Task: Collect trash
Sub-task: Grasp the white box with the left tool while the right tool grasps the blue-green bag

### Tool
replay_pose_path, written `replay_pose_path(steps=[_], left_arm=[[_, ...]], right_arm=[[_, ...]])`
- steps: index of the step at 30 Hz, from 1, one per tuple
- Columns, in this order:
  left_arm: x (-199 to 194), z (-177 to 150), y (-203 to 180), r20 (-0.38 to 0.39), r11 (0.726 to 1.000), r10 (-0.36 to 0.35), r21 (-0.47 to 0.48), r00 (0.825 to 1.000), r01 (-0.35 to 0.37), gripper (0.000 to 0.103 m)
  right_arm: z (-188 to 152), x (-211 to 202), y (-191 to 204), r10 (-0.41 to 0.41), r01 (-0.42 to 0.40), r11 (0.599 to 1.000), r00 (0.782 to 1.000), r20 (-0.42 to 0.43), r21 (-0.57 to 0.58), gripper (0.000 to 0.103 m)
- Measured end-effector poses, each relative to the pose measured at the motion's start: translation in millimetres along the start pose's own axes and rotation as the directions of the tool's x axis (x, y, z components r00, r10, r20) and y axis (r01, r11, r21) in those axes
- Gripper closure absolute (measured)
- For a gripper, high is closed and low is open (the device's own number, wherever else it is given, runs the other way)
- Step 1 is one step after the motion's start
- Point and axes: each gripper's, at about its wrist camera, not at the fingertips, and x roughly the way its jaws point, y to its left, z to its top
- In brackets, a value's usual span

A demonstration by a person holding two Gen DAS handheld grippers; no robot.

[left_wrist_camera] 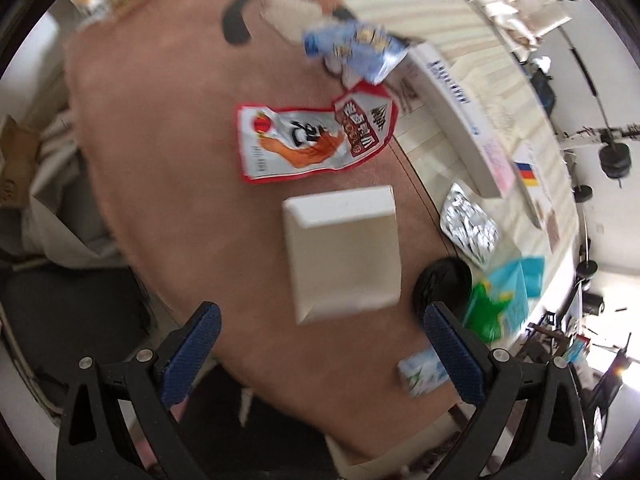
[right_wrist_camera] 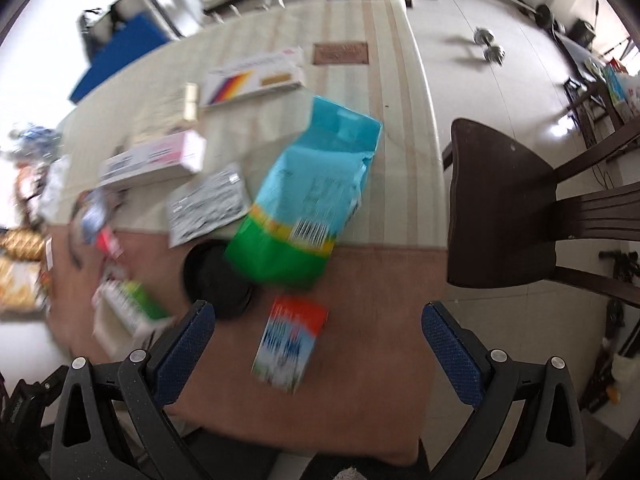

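2 wrappers (left_wrist_camera: pixel 316 140), perhaps 1 tray (left_wrist_camera: pixel 344 248).

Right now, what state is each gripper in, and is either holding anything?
Left gripper: open, holding nothing, above the white square tray.
Right gripper: open, holding nothing, above the small red, white and blue carton.

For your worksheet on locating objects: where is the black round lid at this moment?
In the right wrist view, the black round lid lies left of centre on the brown mat, partly under the green-and-blue bag, just below the silver foil packet.
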Motion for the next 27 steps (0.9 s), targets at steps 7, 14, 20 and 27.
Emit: replay_pose_path(steps=[7, 14, 20, 27], left_arm=[[59, 34, -24, -0.116, 0.998, 0.04, -0.048, 0.992, -0.046, 0.0], [82, 35, -28, -0.148, 0.991, 0.122, -0.036, 0.981, -0.129, 0.006], [68, 27, -33, -0.096, 0.983, 0.182, 0.03, 0.979, -0.18, 0.028], [46, 11, -60, 0.014, 0.949, 0.277, 0.153, 0.961, -0.276, 0.029]], right_arm=[[49, 66, 7, -0.025, 0.031, 0.997, 0.995, -0.091, 0.064, 0.0], [74, 108, 25, -0.024, 0.04, 0.995, 0.987, -0.161, 0.094, 0.0], [75, 126, 32, -0.09, 0.105, 0.992, 0.977, -0.195, 0.069, 0.0], [64, 135, 29, -0.103, 0.111, 0.993, 0.98, -0.172, 0.036, 0.016]])
